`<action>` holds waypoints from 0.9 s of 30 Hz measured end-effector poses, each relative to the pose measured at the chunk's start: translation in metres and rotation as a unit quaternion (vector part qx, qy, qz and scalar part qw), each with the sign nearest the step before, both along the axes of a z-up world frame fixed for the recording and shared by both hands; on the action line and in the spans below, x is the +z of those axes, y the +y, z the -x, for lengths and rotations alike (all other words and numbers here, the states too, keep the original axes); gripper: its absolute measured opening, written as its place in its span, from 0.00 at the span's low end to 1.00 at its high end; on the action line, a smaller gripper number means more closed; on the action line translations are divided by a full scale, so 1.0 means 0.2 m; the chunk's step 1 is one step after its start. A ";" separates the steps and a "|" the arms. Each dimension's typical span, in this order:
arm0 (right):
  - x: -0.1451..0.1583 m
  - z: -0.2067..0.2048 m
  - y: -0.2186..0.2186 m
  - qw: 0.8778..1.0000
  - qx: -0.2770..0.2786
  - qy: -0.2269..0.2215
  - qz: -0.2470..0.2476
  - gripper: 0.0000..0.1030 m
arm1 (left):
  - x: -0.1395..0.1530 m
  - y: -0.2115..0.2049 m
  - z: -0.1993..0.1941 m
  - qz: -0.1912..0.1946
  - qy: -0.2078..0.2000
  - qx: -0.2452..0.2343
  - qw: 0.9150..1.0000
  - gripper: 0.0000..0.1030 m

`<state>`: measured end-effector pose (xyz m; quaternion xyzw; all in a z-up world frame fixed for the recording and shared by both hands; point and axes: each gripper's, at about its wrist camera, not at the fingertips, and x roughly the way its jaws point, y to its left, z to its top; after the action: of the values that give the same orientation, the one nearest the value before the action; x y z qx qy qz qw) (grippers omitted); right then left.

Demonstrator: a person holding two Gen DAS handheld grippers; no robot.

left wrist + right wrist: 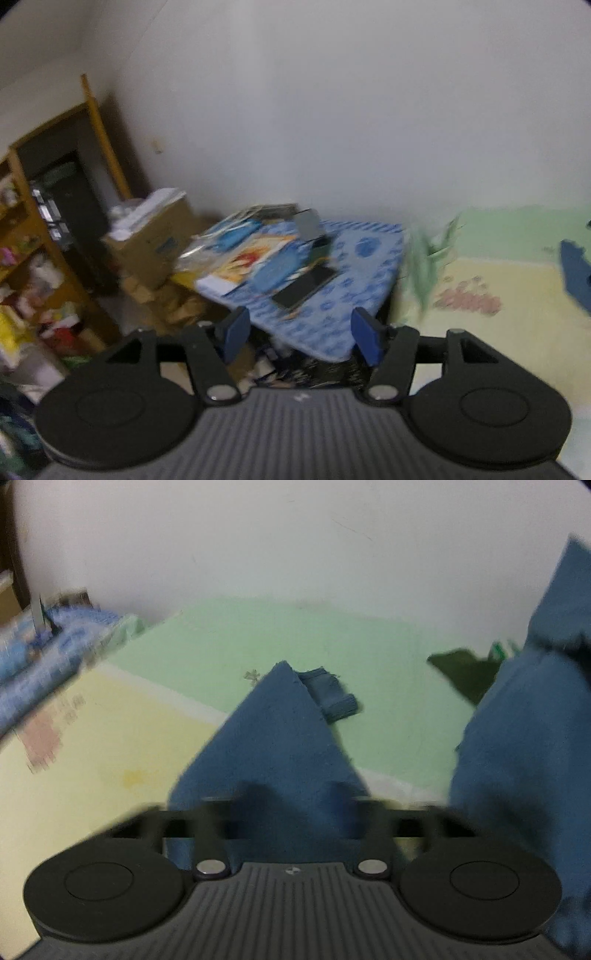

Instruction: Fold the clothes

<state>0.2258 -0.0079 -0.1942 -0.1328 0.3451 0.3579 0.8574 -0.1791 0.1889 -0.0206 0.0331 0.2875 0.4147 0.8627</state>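
The left hand-held gripper (301, 338) has its two blue pads (236, 334) standing well apart with nothing between them. Past the pads, at twelve o'clock, a small tabletop (354, 266) under a blue patterned cloth carries a dark phone (304, 286), books and blue pouches. At ten o'clock from it sits a cardboard box (153, 245), and farther out at nine o'clock a wooden shelf (22, 229) crowded with small things. At three o'clock lies the bed (509, 332) with a green and yellow sheet, and a piece of the blue garment (576, 273) shows at the frame's right edge.

The right hand-held gripper (291, 805) is blurred and its pads are hidden by cloth; the jaws read as closed down on the blue garment (273, 738), which rises from between them in a peak toward twelve o'clock. More of the same blue cloth hangs at three o'clock, close to the lens. Behind the peak, at one o'clock, a folded blue piece (334, 698) lies on the bed (229, 646), and a dark green cloth (465, 675) lies at two o'clock.
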 end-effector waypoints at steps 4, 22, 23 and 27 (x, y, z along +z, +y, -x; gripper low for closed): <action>0.27 0.11 -0.25 0.996 -0.010 -0.010 -0.091 0.01 | -0.09 -0.07 -0.23 0.025 -0.011 -0.104 0.994 0.60; 1.16 1.53 -1.62 0.912 -0.331 -0.183 -0.158 0.19 | -0.55 -0.81 -1.00 0.147 0.025 -0.523 0.839 0.59; 1.11 1.53 -1.60 0.919 -0.330 -0.167 -0.137 0.22 | -0.56 -0.85 -1.02 0.147 0.029 -0.524 0.839 0.59; 0.78 1.42 -1.34 0.954 -0.263 -0.133 -0.060 0.71 | -0.61 -0.95 -1.06 0.146 0.043 -0.516 0.843 0.61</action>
<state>-0.0588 -0.2757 -0.0388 -0.0318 0.2286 0.1190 0.9657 0.0326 -0.0016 -0.1416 0.0684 0.3229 -0.1388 0.9337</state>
